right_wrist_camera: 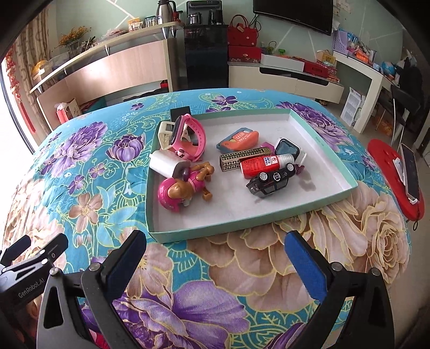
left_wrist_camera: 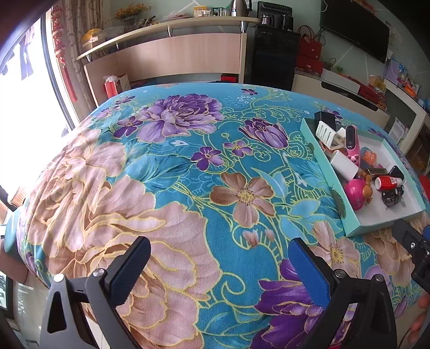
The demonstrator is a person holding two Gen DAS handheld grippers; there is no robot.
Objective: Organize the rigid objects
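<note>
A shallow teal tray [right_wrist_camera: 255, 224] with a white floor lies on the floral cloth; it also shows in the left wrist view [left_wrist_camera: 322, 163] at the right. It holds a pink watch [right_wrist_camera: 192, 134], a pink toy dog [right_wrist_camera: 180, 194], a black toy car [right_wrist_camera: 270, 180], a red bottle [right_wrist_camera: 259, 165], a gold patterned box [right_wrist_camera: 243, 158], a white roll [right_wrist_camera: 164, 163] and an orange toy [right_wrist_camera: 237, 139]. My right gripper [right_wrist_camera: 216, 251] is open and empty just in front of the tray. My left gripper [left_wrist_camera: 219, 259] is open and empty over bare cloth, left of the tray.
The floral cloth [left_wrist_camera: 166, 171] covers a rounded table. A red stool [right_wrist_camera: 384, 163] with a phone [right_wrist_camera: 409, 171] stands right of it. Shelves, a cabinet [right_wrist_camera: 204, 59] and a TV [right_wrist_camera: 295, 13] line the far wall. The other gripper [right_wrist_camera: 32, 257] shows at the lower left.
</note>
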